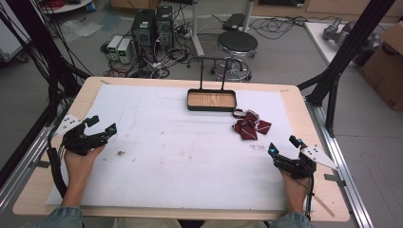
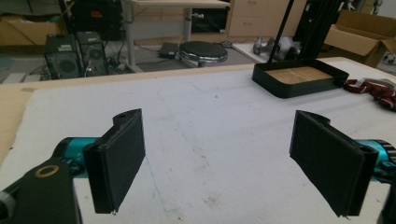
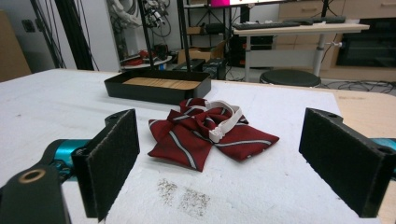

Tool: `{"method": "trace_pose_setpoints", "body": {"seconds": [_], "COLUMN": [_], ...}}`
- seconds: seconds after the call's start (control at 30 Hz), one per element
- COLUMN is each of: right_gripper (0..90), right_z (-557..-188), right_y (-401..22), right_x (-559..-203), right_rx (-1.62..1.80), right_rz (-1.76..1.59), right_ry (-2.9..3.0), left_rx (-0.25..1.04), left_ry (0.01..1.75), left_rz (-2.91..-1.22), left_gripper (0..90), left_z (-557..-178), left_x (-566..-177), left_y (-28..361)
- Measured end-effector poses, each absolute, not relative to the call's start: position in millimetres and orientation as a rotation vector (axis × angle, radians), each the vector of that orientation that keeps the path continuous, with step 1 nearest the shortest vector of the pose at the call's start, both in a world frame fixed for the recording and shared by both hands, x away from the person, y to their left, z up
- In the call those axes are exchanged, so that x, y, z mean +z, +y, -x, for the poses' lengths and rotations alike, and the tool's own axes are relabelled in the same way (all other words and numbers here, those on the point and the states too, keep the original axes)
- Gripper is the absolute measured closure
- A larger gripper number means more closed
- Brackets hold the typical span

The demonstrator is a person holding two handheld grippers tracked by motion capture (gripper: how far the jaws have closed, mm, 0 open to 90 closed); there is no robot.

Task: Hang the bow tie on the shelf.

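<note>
A dark red striped bow tie (image 1: 249, 126) with a white strap lies on the white mat, right of centre. It also lies just beyond my right jaws, the bow tie (image 3: 205, 133) flat on the mat. A shallow black tray (image 1: 211, 100) with a wooden floor and an upright wire handle stands at the far middle; the tray (image 3: 156, 87) sits behind the tie. My right gripper (image 1: 283, 145) rests open at the right front, a short way from the tie. My left gripper (image 1: 102, 124) rests open at the left edge, far from both. Nothing lies between either pair of jaws.
The white mat (image 1: 190, 152) covers most of the wooden table (image 1: 309, 118). Small dark smudges (image 1: 120, 153) mark the mat near my left hand. Black frame posts (image 1: 342, 52) stand at the table's right. A stool (image 1: 236, 45) and computers sit on the floor beyond.
</note>
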State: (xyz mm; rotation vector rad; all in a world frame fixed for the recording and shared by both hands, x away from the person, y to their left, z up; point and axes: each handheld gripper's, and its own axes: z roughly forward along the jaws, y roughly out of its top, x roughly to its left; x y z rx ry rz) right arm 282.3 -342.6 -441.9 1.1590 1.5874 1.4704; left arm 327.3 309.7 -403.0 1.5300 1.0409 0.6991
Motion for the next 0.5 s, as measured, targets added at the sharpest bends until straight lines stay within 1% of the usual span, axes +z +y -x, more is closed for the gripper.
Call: {"method": "trace_pose_setpoints", "body": {"seconds": [0.4,0.5], "right_gripper": [11.3,11.3], "right_z": [-282.3,-281.8], "right_y": [-344.4,-344.5], "right_x": [-442.3,-442.2], "right_rx": [1.473,1.470], "right_rz": [-1.186,-1.195], "right_ry": [1.583,1.579], "left_rx": [0.726,0.743], "left_ry": [1.036,1.026], "left_rz": [-1.507,-1.512], "left_gripper": [18.4,19.6], "left_z": [-325.2,-325.1], "left_x": [-403.6,-403.2], "left_y": [311.6,310.3]}}
